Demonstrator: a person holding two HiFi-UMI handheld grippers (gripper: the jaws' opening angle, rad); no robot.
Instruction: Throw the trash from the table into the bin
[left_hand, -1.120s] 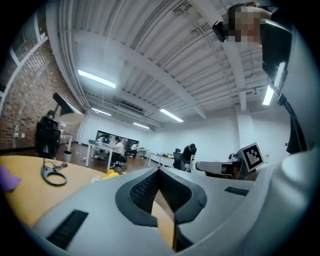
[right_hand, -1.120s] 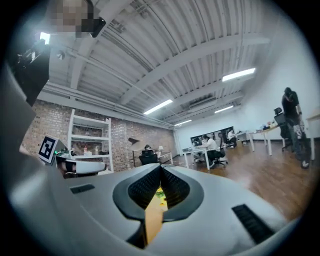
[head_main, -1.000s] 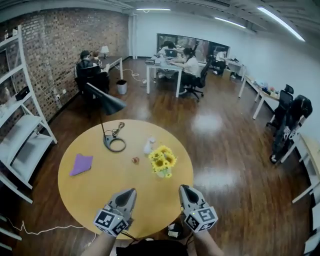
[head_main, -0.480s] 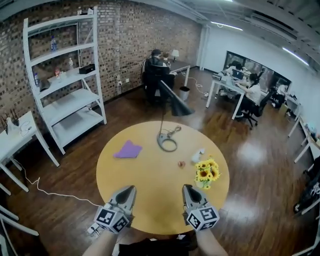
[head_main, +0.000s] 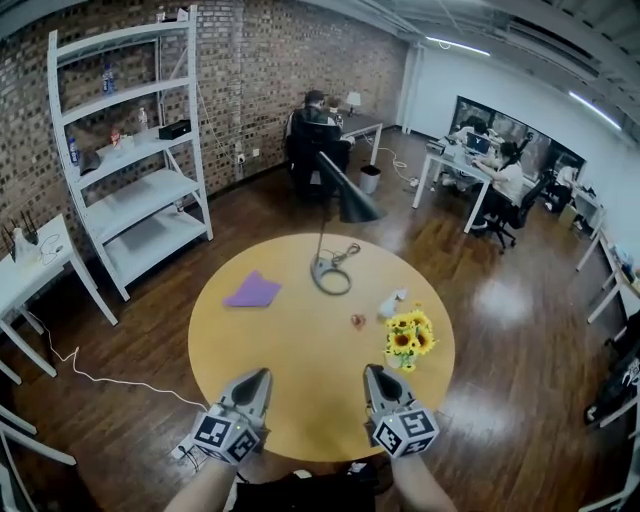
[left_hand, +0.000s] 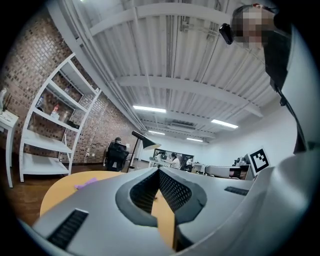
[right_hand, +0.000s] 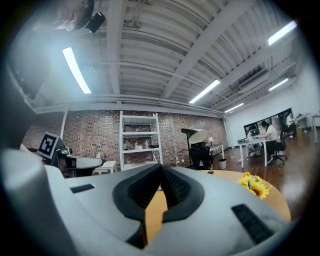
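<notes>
A round yellow worktop (head_main: 290, 350) stands on a dark wood floor, and both grippers hang over its near edge, pointing across it toward the far side. The left gripper (head_main: 261, 374) has its jaws pressed together with nothing between them, and its own view shows the ribbed pads meeting at the tip. The right gripper (head_main: 372, 371) is the same, with its jaws closed tight and empty. The two are side by side, well apart from each other and from everything on the worktop. A flat purple scrap (head_main: 252, 290) lies toward the far left edge. A small brown scrap (head_main: 357, 321) sits right of the middle, and a crumpled white piece (head_main: 391, 302) lies just beyond it, toward the far right edge. A vase of sunflowers (head_main: 408, 338) stands upright near the right edge, closer to the right gripper than any of the trash is. A desk lamp (head_main: 331, 277) rests its ring base near the far edge, and its dark shade leans over the worktop. A small white bin (head_main: 370, 179) stands on the floor by a far desk, well apart from the worktop. A white shelf unit (head_main: 140, 150) stands against the brick wall at the left.
</notes>
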